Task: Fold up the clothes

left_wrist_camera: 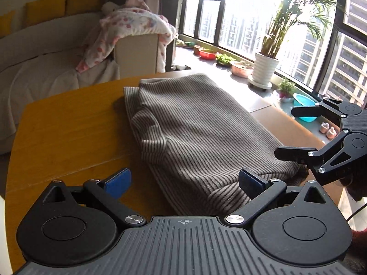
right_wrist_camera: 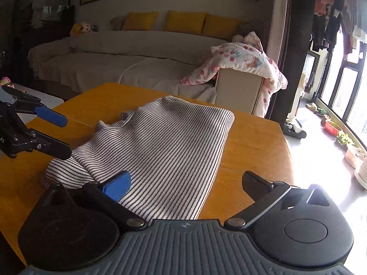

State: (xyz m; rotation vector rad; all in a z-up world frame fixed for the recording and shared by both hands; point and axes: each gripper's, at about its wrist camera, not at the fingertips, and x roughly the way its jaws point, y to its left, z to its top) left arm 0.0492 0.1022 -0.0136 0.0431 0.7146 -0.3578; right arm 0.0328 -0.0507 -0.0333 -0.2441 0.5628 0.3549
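Observation:
A striped grey and white knit garment point(left_wrist_camera: 195, 133) lies folded in a loose rectangle on the wooden table point(left_wrist_camera: 68, 133). My left gripper point(left_wrist_camera: 183, 182) is open and empty, just above the garment's near edge. My right gripper point(right_wrist_camera: 185, 182) is open and empty, over the garment's point(right_wrist_camera: 160, 142) near end. In the left wrist view the right gripper point(left_wrist_camera: 296, 133) hovers open at the garment's right side. In the right wrist view the left gripper point(right_wrist_camera: 59, 135) hovers open at the garment's left corner.
A sofa point(right_wrist_camera: 114, 61) with yellow cushions stands beyond the table point(right_wrist_camera: 252, 142). A floral blanket point(right_wrist_camera: 243, 66) drapes over a beige box. Potted plants point(left_wrist_camera: 266, 68) and bowls line the windowsill on the right.

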